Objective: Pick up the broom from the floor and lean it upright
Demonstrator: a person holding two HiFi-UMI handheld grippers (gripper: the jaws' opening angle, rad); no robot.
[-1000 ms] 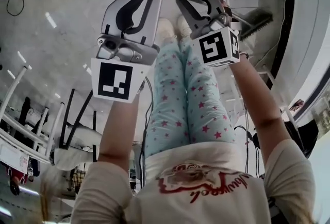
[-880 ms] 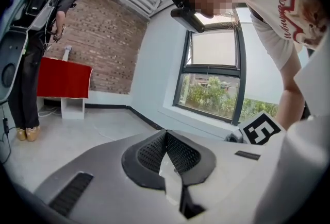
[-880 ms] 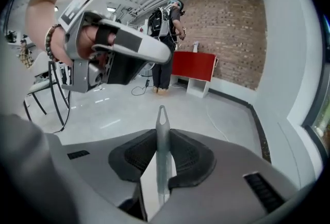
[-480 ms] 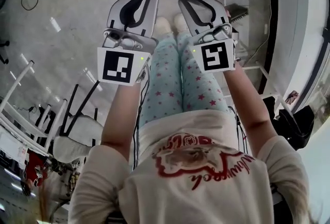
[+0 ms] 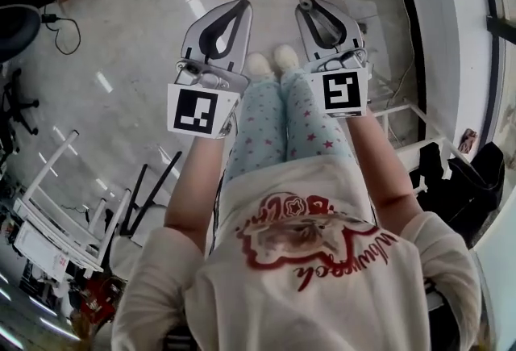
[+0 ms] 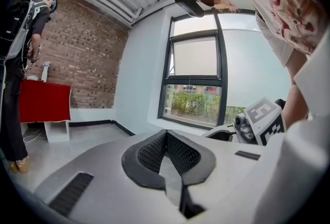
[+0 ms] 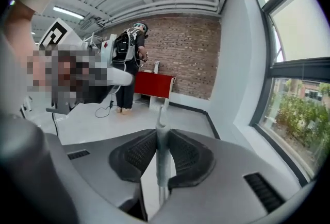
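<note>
Broom handle [image 7: 161, 158] clamped in right gripper [image 7: 158, 131]
Looks light, stiff, slick; hold mid-shaft for balance; left gripper [image 6: 166, 134] fingers [image 6: 148, 153] together, empty

- My left gripper [image 5: 239, 7] is at the left, my right gripper [image 5: 309, 4] just beside it at the right, the two apart.
- My feet [image 5: 260, 64] stand on the floor [image 5: 121, 18] between them.
- The broom handle [image 7: 161, 145] stands between my right jaws, reaching past their tips.
- Beyond it, a cabinet [image 7: 153, 85] sits against the brick wall [image 7: 191, 53], with a person [image 7: 126, 63] to its left.
- A window [image 7: 299, 94] lies to the right.
</note>
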